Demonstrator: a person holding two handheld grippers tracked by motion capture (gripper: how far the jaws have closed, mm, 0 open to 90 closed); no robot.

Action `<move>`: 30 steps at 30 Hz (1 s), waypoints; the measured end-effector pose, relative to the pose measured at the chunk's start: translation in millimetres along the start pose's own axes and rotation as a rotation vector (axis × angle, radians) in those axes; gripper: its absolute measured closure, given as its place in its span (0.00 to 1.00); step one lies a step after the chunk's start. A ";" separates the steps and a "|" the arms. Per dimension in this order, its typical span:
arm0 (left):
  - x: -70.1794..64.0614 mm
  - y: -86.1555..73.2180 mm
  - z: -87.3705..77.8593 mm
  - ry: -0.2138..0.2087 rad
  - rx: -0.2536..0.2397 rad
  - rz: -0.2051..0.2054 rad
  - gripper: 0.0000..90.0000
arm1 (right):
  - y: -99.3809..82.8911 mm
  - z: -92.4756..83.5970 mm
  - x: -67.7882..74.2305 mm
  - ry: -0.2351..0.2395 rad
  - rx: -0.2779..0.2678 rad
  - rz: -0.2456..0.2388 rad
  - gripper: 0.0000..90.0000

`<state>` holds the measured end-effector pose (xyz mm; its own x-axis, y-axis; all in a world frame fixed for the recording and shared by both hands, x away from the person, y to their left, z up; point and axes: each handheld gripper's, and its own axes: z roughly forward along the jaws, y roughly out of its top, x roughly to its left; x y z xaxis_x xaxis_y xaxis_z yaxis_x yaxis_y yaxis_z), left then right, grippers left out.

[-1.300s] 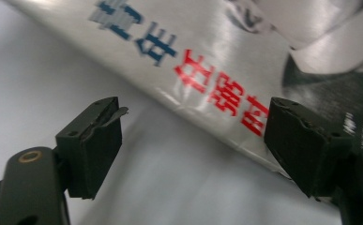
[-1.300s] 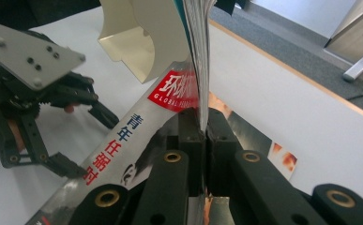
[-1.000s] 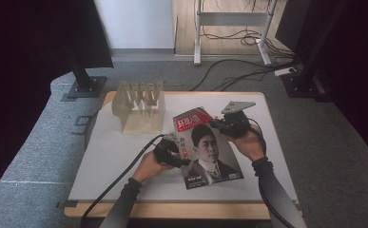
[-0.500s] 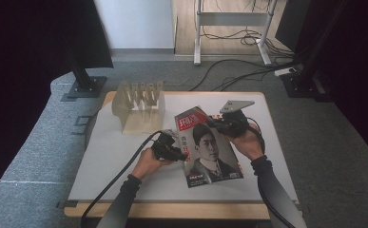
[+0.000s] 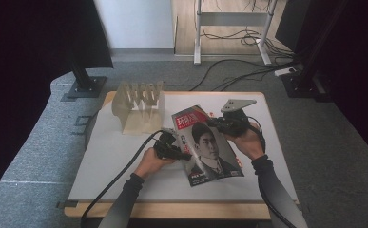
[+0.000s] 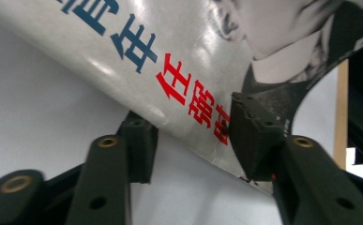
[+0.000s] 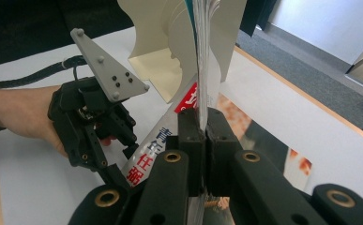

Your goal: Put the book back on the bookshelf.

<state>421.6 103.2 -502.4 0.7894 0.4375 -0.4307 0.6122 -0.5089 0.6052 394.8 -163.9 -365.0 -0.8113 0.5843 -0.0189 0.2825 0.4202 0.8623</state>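
The bench (image 5: 124,156) is carrying a slotted rack (image 5: 139,107) at far left. The magazine (image 5: 205,142) is tilting up off mid-bench. The right gripper (image 7: 201,136) is clamping its right edge. The left gripper (image 6: 193,140), jaws having just been closing, is straddling the left edge, not yet pinching it, so a two-handed lift looks near.

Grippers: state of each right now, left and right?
Left gripper: jaws have just been closing around the magazine edge; pads not clearly pressing, so still open.
Right gripper: shut on the magazine's edge.
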 end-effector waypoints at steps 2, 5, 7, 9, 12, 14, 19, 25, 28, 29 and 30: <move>-0.6 0.6 -1.9 -0.005 -0.003 0.002 0.68 | -0.6 -0.3 -0.4 -0.001 -0.003 0.004 0.95; -9.2 5.2 -10.4 0.009 -0.019 0.040 0.79 | -2.2 0.3 -2.6 -0.011 0.005 0.006 0.95; -12.0 6.5 -11.6 0.021 -0.016 0.043 0.80 | -2.4 0.4 -3.1 -0.013 0.005 0.008 0.95; -15.7 9.2 -15.1 0.044 -0.016 0.043 0.81 | -2.1 -0.3 -4.1 -0.018 -0.002 0.010 0.95; -21.4 15.8 -23.2 0.092 -0.016 0.055 0.83 | 0.3 -4.0 -5.6 -0.036 -0.006 0.010 0.95; -22.5 17.4 -25.5 0.103 -0.017 0.059 0.85 | 0.9 -4.8 -6.1 -0.040 -0.005 0.008 0.95; -30.4 22.6 -38.0 0.174 -0.044 0.097 0.87 | 2.4 -8.1 -10.6 -0.059 -0.008 0.014 0.94; -44.5 24.8 -52.4 0.271 -0.096 0.171 0.91 | 4.8 -14.5 -11.9 -0.083 -0.034 0.021 0.94; -49.6 25.4 -59.4 0.326 -0.127 0.203 0.93 | 5.2 -17.7 -12.5 -0.091 -0.054 0.025 0.94; -51.1 25.4 -61.4 0.349 -0.141 0.220 0.93 | 5.4 -18.7 -12.8 -0.093 -0.061 0.023 0.94; -54.2 25.1 -64.8 0.398 -0.175 0.244 0.94 | 6.1 -20.6 -12.8 -0.100 -0.082 0.022 0.94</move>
<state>391.2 114.7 -420.5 0.8092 0.5875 0.0054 0.3683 -0.5143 0.7745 396.4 -183.1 -349.0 -0.7491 0.6608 -0.0460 0.2541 0.3508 0.9013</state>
